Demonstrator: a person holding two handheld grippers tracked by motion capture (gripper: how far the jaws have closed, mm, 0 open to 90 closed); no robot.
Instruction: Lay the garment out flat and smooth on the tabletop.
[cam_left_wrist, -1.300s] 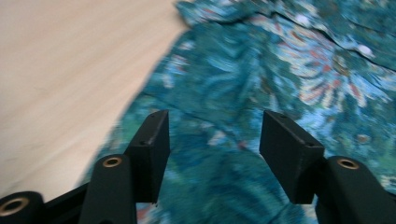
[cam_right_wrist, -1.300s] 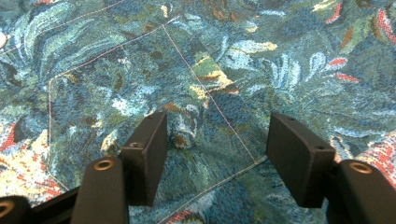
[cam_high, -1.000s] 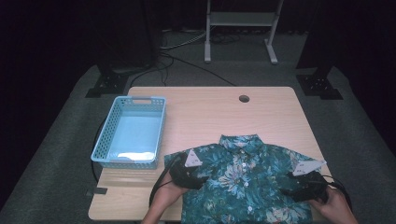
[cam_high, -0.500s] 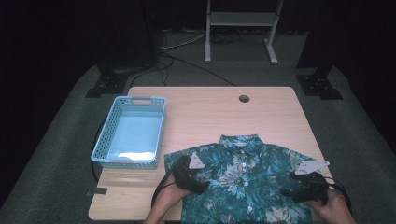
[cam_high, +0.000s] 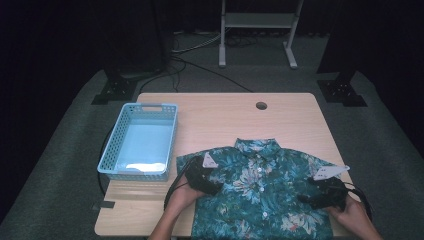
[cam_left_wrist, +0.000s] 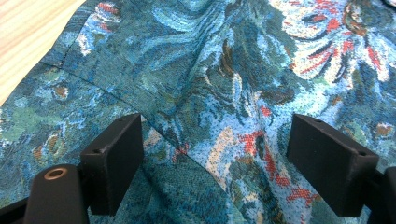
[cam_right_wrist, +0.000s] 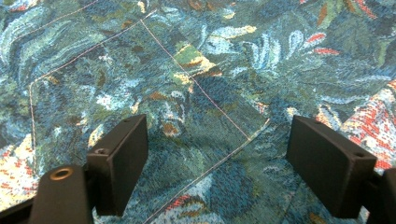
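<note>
Both the left gripper (cam_high: 216, 189) and right gripper (cam_high: 306, 199) have just been opened, empty, over the teal floral button-up shirt (cam_high: 260, 200) spread at the tabletop's (cam_high: 225, 120) near edge; it appears released.

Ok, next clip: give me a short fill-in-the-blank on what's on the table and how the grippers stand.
1. The floral shirt lies spread flat with its collar pointing ____ from the person.
2. The light blue basket sits to the ____ of the shirt in the high view.
3. The jaws of the left gripper and of the right gripper stand ____ over the fabric, having just been widening.

Missing words: away; left; open
</note>
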